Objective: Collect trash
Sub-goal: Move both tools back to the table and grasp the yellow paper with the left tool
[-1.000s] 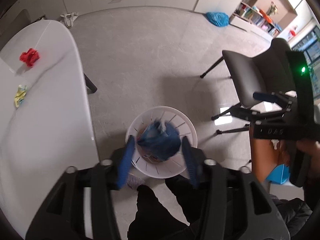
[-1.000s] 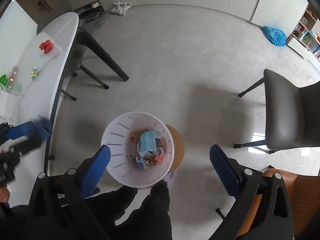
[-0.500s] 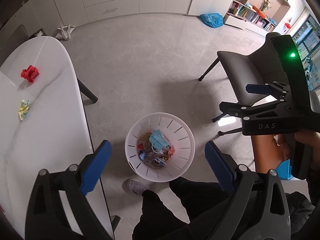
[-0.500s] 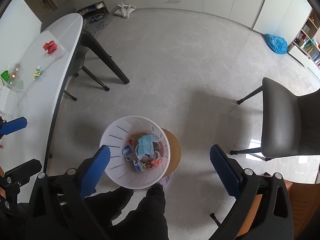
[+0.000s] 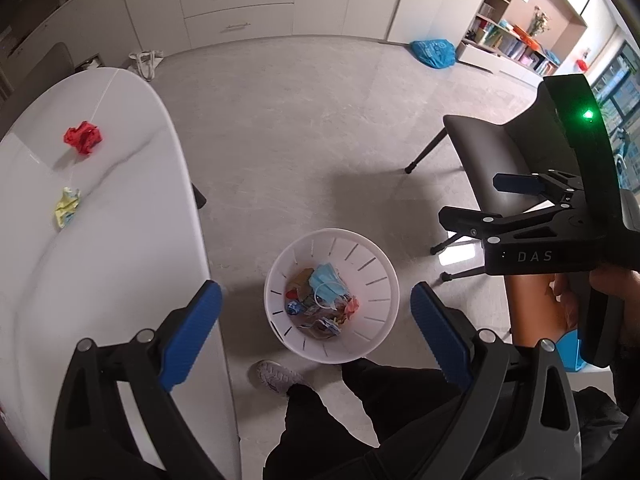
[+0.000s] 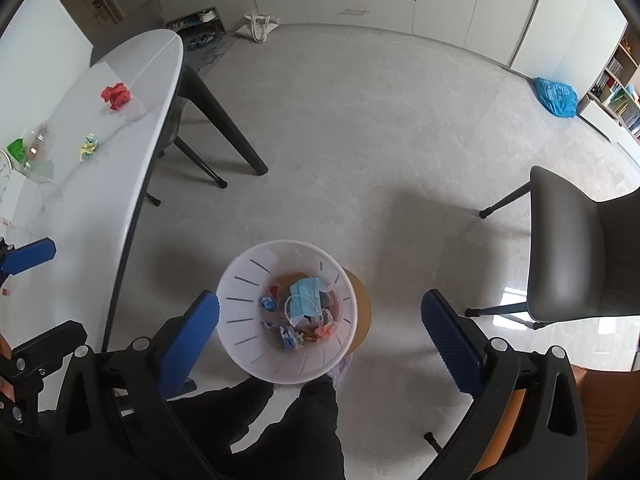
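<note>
Trash left to collect, a red wad (image 5: 83, 137) and yellow wrapper (image 5: 66, 207), lies upper left on the table (image 5: 120, 240), so the left gripper (image 5: 316, 330), like the right gripper (image 6: 320, 334), wide open and empty above the bin (image 5: 376, 280), should probably approach low.

Soft daylight enters from windows on the far right, casting diffuse shadows beneath the chair (image 6: 580, 248) and glare on the floor (image 6: 516, 294). Both views are sharp, with fisheye bending and dark corners.
</note>
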The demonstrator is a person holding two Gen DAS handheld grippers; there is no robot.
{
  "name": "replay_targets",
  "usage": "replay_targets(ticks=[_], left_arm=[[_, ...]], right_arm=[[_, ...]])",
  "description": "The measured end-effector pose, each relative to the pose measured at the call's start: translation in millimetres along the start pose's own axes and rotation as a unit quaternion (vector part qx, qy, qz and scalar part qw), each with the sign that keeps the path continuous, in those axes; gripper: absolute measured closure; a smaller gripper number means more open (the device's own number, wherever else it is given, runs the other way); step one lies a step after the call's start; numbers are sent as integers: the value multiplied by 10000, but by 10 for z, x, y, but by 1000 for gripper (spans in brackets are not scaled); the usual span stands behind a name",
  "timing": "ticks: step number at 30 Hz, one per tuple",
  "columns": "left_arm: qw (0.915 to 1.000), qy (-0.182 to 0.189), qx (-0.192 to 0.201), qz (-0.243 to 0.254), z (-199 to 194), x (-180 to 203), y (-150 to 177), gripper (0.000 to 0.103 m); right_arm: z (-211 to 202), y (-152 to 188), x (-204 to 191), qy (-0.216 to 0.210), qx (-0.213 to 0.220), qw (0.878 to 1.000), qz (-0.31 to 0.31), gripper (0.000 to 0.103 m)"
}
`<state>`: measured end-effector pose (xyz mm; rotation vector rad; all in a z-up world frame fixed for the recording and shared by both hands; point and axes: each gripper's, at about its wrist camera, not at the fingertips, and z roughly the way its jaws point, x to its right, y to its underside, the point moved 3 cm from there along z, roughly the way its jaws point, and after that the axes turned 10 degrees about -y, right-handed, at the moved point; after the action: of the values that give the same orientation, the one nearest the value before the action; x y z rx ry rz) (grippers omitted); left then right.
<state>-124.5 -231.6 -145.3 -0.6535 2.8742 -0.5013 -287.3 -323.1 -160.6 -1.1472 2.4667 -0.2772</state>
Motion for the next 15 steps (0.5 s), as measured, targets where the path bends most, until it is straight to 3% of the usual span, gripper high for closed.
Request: replay_targets(ticks=[15], left_arm=[[9928,-564,171,-1043,-106,-961,51,8]], right_arm=[[204,-485,-799,-321,159,9971,-675,3]])
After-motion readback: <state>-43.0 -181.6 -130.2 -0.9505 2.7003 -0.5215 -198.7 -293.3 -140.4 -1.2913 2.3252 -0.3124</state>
